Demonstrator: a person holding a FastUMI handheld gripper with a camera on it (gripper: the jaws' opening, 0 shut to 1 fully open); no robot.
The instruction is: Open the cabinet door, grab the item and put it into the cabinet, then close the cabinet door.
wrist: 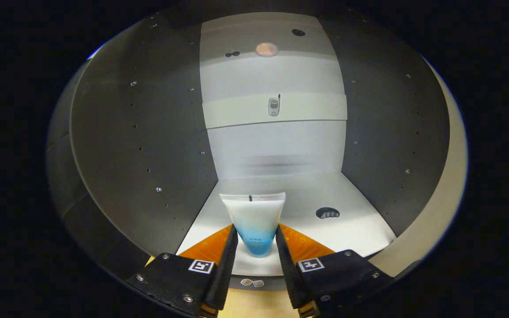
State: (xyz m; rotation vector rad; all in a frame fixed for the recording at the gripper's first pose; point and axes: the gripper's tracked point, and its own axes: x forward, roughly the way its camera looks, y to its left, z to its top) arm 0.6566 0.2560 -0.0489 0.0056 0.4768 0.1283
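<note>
- Gripper view: the gripper [256, 240] is clenched on a soft tube [253, 221], one finger pressed against each side of its lower, blue-tinted end; the flat crimped end points forward, away from the fingers.
- The tube is held upright-looking between the fingertips, over the front part of the cabinet floor [351, 221], inside the open cabinet [139, 145].
- Beyond the tube the pale back wall [276, 150] rises, with a shelf edge [307, 112] across it higher up; dark side walls with rows of small holes stand to either side of the fingers.
- A small dark cut-out [327, 213] lies in the floor ahead of the right finger, apart from the tube.
- Step in hand, as I judge it: placing the item into the cabinet. The door already seems open and the item is grasped.
- The next move calls for lowering the tube onto the floor, loosening the fingers, backing out without dragging it, then shutting the door.
- Writing: there is a small dark print on the tube just above the fingertips, too small to read. The fingers carry square coded markers [201, 266], not text.
</note>
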